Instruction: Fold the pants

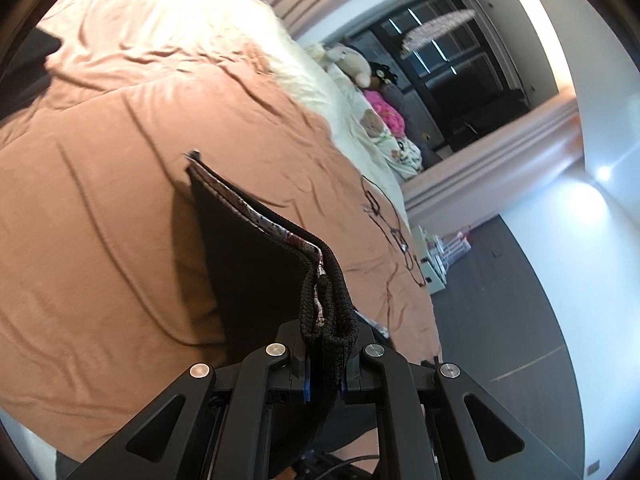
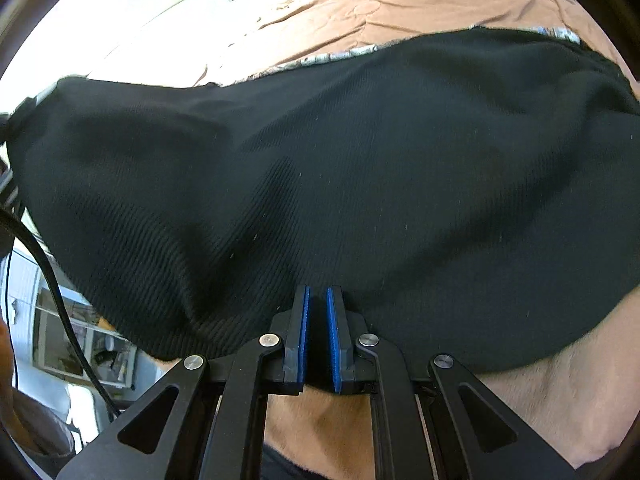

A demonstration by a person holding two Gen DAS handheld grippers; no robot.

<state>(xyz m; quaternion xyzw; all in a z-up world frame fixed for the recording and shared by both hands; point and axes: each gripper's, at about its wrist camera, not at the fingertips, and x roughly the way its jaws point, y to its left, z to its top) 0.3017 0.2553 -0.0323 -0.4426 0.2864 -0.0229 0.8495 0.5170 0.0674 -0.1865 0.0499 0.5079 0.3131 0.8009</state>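
Pants [image 1: 248, 264], black ribbed knit with a patterned grey-and-red lining showing along one edge, held up off a bed between both grippers. Left gripper [image 1: 326, 364] is clamped on a bunched, thick corded edge of the fabric; the blue pads press it from both sides and a flat black panel stretches away from the jaws, taut, its far corner up over the bedspread [image 1: 120, 200]. A shadow of the panel falls on the cover just beside it. Right gripper [image 2: 318, 336] is closed on the lower edge of the same pants [image 2: 320, 168]; black cloth fills the narrow gap between its blue pads, and the cloth spreads wide above the jaws, sagging in soft folds, patterned trim running along the top edge. Bedspread is rust-brown and wrinkled, with black line embroidery toward the far side. Soft toys [image 1: 360, 64] and a pink cushion [image 1: 390, 114] sit past the bed's far end, well apart from the pants. A black cable [image 2: 60, 280] hangs at the left of the right wrist view.
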